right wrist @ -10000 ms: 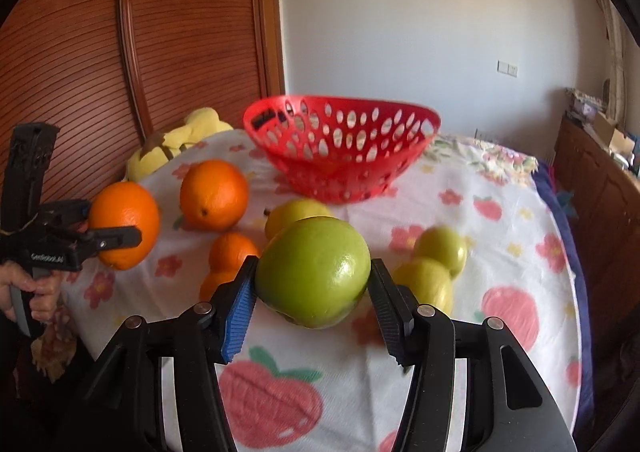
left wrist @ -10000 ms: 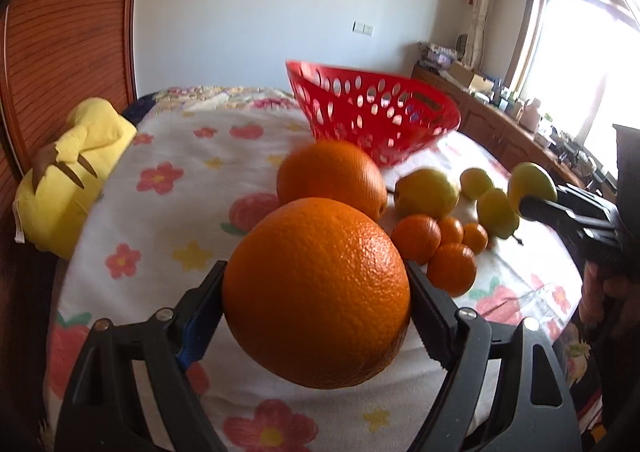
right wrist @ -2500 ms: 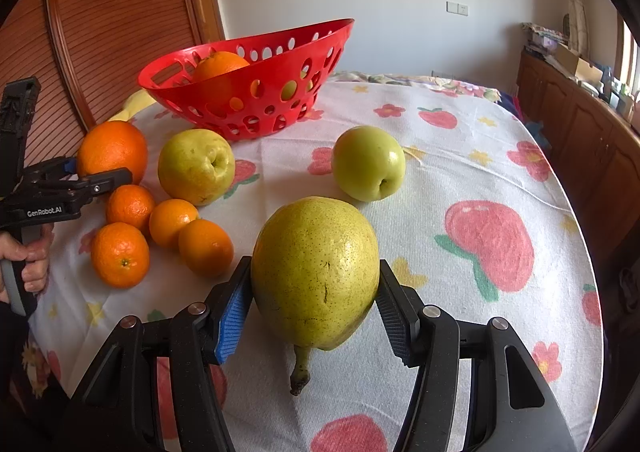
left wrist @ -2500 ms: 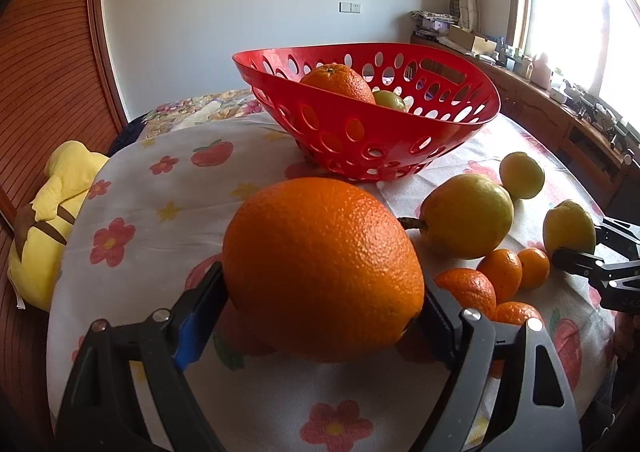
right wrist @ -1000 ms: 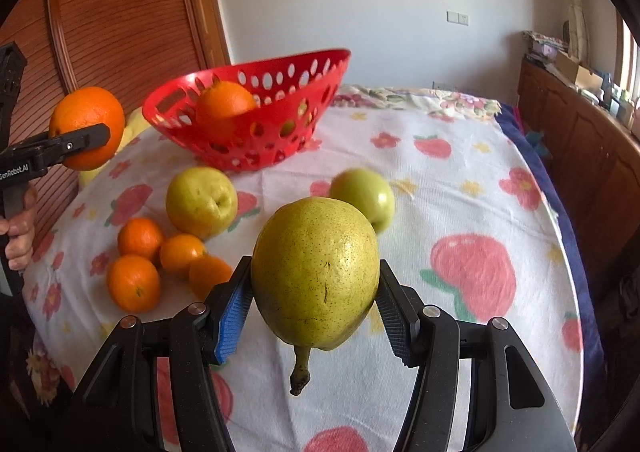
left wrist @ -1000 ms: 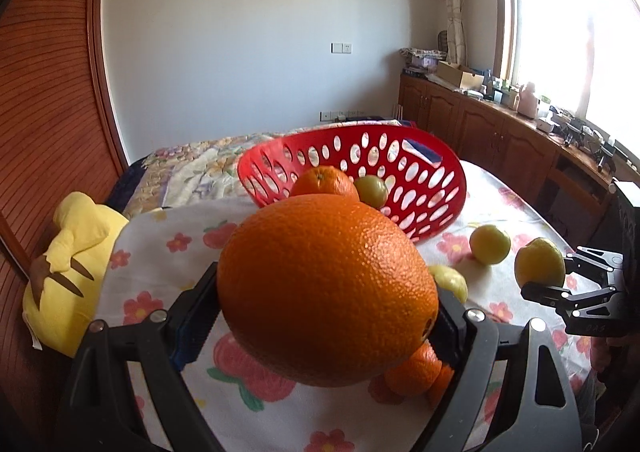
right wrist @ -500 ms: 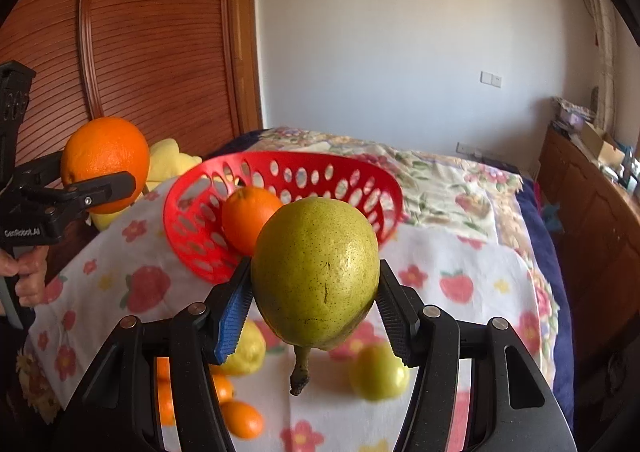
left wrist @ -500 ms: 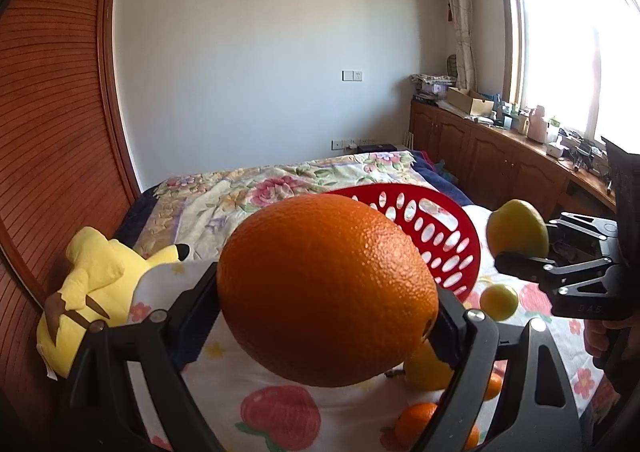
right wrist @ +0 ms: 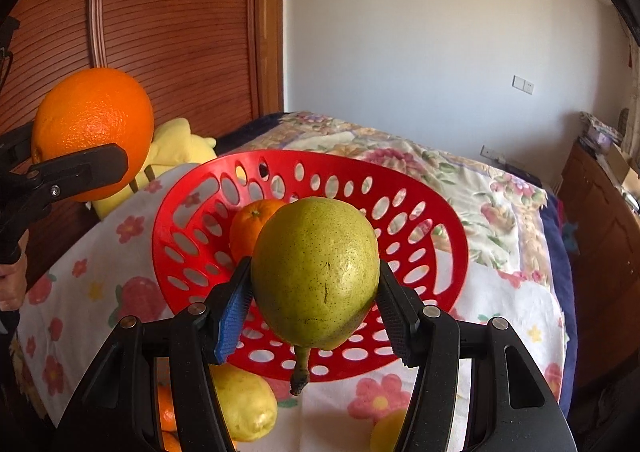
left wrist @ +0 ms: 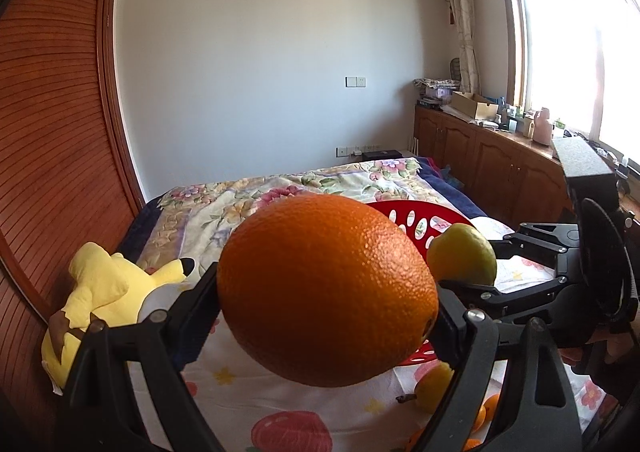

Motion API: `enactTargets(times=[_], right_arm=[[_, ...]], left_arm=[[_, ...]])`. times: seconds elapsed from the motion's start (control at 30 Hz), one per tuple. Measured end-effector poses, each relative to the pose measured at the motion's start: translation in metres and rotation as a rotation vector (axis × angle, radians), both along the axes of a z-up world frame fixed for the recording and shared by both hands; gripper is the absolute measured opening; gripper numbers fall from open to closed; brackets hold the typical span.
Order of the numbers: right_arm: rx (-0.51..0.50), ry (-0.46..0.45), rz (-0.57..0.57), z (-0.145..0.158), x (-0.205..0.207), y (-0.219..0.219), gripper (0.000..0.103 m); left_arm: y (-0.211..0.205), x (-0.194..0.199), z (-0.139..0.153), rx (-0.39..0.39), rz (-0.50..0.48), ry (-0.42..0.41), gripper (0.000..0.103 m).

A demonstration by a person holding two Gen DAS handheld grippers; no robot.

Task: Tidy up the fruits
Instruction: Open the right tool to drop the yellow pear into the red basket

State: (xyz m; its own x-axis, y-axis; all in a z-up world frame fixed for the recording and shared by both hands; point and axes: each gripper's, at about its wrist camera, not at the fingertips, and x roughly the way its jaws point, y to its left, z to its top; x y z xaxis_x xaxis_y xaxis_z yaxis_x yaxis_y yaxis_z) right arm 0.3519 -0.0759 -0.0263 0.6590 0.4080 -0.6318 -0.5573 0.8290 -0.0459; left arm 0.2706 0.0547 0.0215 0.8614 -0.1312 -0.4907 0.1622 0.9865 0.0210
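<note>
Left gripper (left wrist: 328, 292): I am clamping a large orange (left wrist: 326, 292) across its widest part, in the air beside the red basket (right wrist: 440, 212).
Right gripper (right wrist: 314, 304): I am gripping a green pear (right wrist: 316, 272) at its belly, stem down, over the basket, where a smaller orange (right wrist: 250, 228) is already lying.
Handling, as I judge it: orange firm and pebbled, giving sure purchase; pear smoother, heavier, bruising if squeezed or dropped.
Surface: soft floral cloth (right wrist: 100, 284), loose fruit resting on it.
Room: bedroom, wooden panelled wall (right wrist: 172, 32), yellow plush toy (left wrist: 104, 292).
</note>
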Motion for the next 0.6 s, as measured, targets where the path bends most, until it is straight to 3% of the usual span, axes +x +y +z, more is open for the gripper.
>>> enactTargets(times=[0.6], right_arm=[[-0.078,0.036,0.011,-0.02,0.012,0.019,0.06]], left_arm=[[-0.005,0.006,-0.004,-0.005,-0.016,0.0,0.089]])
